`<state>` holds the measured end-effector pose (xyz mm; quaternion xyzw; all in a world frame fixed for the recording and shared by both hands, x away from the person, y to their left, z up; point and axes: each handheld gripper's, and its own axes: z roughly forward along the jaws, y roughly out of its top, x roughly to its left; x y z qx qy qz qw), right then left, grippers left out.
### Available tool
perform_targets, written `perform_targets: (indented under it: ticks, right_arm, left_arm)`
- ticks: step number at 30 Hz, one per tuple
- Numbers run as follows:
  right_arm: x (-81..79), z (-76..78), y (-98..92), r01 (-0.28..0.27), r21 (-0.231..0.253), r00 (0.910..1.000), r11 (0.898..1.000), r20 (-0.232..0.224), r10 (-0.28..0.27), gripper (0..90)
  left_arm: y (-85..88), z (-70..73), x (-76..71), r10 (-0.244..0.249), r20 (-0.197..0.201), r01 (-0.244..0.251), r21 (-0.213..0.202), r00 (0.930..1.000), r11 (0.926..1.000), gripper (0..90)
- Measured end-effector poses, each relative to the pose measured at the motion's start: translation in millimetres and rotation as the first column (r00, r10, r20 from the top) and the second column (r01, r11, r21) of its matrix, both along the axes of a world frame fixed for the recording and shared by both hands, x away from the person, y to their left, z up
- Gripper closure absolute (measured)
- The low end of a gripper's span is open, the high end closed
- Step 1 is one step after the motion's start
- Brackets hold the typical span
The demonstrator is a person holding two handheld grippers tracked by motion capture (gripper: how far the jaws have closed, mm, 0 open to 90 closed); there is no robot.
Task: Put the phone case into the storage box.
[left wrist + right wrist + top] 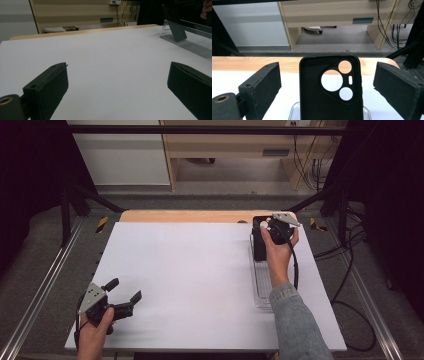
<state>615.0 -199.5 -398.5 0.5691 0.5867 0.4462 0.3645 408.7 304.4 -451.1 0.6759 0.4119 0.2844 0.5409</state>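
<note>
Right gripper [327,82] sat jaws wide either side of the black phone case [331,90], upright in the clear stand [261,287] at far right of the desk [190,280]; an off-centre squeeze could tip it; left gripper [125,292] idle, jaws wide, near left.

A lab set up for recording: a white worktop [190,270] stands inside a black metal frame [70,205] with aluminium rails [35,295] along both sides on grey carpet [215,200]. Yellow-and-black hazard tape [102,224] marks the floor, loose cables [350,250] trail at right, and plain wooden furniture [225,142] lines the far wall.
</note>
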Motion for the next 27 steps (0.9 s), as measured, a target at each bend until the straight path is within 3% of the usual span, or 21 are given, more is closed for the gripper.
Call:
perform_targets:
  ticks: [13,27]
  right_arm:
    - [-6.1,5.5,3.0,-0.035,-0.011,0.9994,0.999,-0.006,0.035,8.2]
    - [-19.4,19.0,2.2,-0.065,-0.019,0.9977,0.998,0.018,0.065,8.5]
  left_arm:
    - [-0.7,0.5,-0.3,-0.003,0.003,0.003,0.004,1.0000,1.0000,3.3]
    - [0.7,0.0,-0.8,0.012,0.002,-0.012,0.010,0.9999,0.9999,3.2]
